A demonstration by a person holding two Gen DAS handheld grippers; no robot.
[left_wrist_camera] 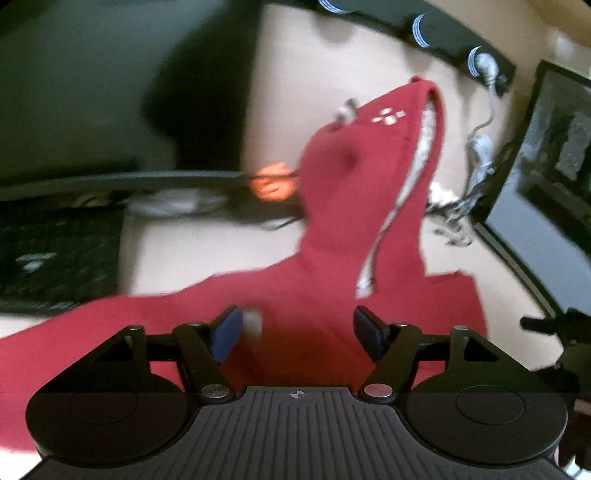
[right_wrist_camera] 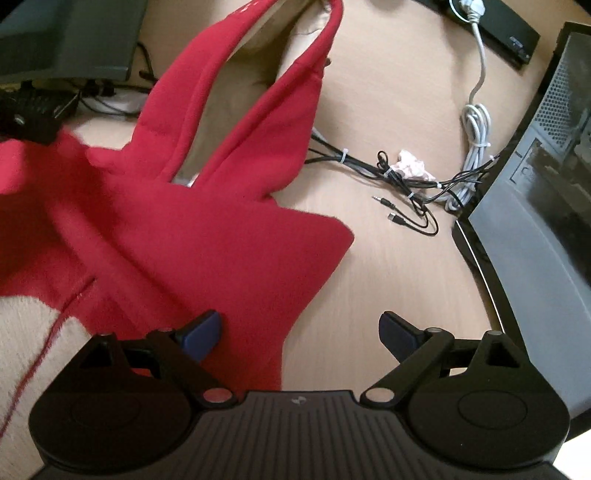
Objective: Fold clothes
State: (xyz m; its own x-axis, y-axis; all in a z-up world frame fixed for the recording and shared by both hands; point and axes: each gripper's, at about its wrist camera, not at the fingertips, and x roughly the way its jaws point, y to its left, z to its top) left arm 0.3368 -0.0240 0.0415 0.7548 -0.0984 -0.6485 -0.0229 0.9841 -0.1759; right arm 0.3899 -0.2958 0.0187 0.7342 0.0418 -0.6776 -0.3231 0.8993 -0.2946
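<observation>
I can't read any words or numbers here. My red hoodie [left_wrist_camera: 343,206] has a small white mark made of little squares on its hood, but it is blurry and spells nothing I can tell. The black box [right_wrist_camera: 495,26] at the back of the desk has tiny pale marks on it. They are too small for me to read.

Red hoodie [right_wrist_camera: 207,236] soft matt fleece cloth, desk [right_wrist_camera: 388,280] smooth pale wood-look, grippers' blue pads [right_wrist_camera: 201,334] matt plastic w/ ribbed blk housing.
</observation>
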